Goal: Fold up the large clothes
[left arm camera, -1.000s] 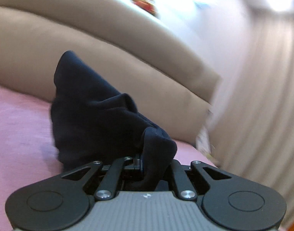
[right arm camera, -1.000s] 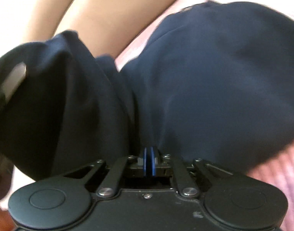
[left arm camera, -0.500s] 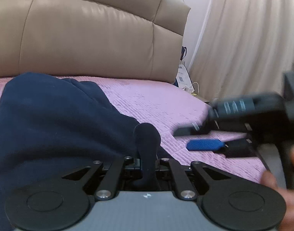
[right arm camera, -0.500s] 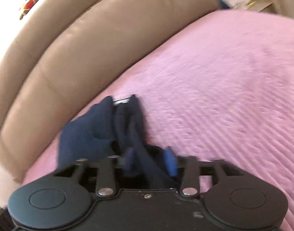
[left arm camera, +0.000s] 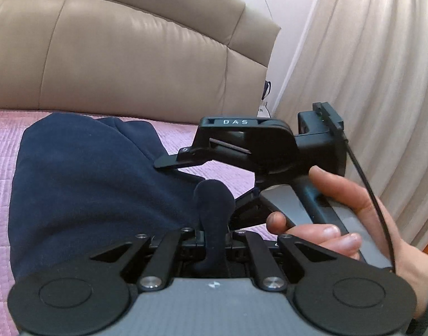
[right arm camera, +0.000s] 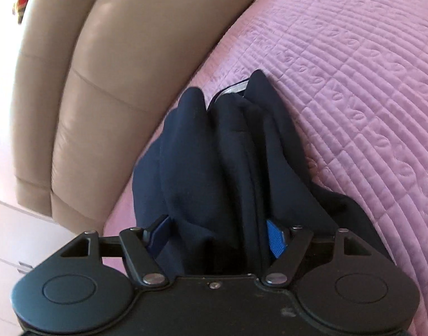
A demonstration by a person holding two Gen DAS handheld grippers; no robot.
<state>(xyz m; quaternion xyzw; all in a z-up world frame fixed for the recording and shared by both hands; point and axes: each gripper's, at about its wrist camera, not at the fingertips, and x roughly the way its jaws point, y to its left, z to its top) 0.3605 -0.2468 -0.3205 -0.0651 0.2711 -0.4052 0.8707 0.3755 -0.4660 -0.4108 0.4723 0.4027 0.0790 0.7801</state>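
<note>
Fingers (left arm camera: 198, 238) of the left gripper (left arm camera: 214, 240) are clamped on a fold of the navy garment (left arm camera: 82, 184); blue-padded fingers (right arm camera: 275, 242) of the right gripper (right arm camera: 216, 240) are spread apart, with bunched folds lying loosely between them. Dark, soft cloth is heaped on the pink bed quilt (right arm camera: 354, 70), its long axis running from the fingers away toward the beige headboard (left arm camera: 129, 64)

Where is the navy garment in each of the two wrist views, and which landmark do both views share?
Left wrist: the navy garment fills the left and centre, lying on the pink bedspread, one fold pinched in the left gripper.
Right wrist: the garment stands bunched in the centre, between the open fingers of the right gripper.
Shared landmark: the beige headboard, upper left in both.
</note>
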